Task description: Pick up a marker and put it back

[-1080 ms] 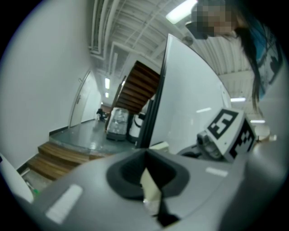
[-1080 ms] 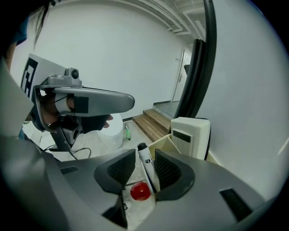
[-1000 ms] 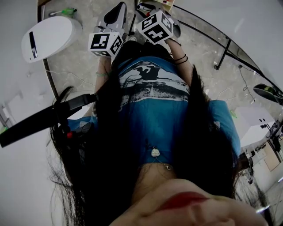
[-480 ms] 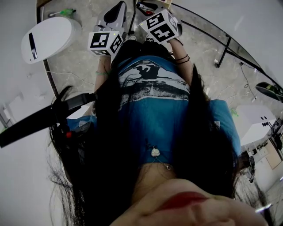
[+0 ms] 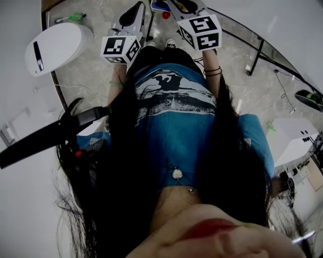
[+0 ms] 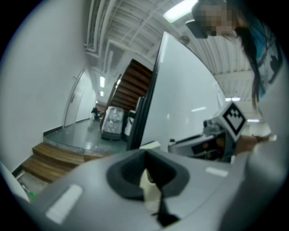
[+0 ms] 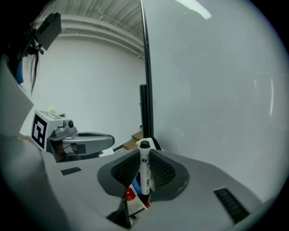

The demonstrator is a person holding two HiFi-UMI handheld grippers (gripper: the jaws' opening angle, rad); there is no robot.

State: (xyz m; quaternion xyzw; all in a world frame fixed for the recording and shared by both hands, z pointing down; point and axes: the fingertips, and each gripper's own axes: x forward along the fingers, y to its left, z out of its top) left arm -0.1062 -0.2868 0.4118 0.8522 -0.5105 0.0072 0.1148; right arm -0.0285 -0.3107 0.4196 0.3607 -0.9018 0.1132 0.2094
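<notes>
In the right gripper view a white marker (image 7: pixel 144 168) with a black cap stands upright between the pads of my right gripper (image 7: pixel 144 175). The jaws are closing and the pads lie against its barrel on both sides. Below it show a red cap (image 7: pixel 130 194) and a blue marker (image 7: pixel 136 185). In the head view the right gripper (image 5: pixel 177 5) reaches up to the red cap (image 5: pixel 165 15) at the whiteboard's foot. My left gripper (image 6: pixel 149 181) hangs beside it with its jaws together and nothing held, also in the head view (image 5: pixel 132 11).
A large whiteboard (image 7: pixel 216 90) on a dark frame (image 7: pixel 146 67) rises straight ahead of both grippers. A white rounded unit (image 5: pixel 55 43) stands at the left on the floor. Wooden steps (image 6: pixel 49 158) lie far left. The person's hair and blue shirt (image 5: pixel 176 126) fill the head view.
The right gripper has moved right and farther forward, up to the markers at the board. The left gripper has stayed where it was.
</notes>
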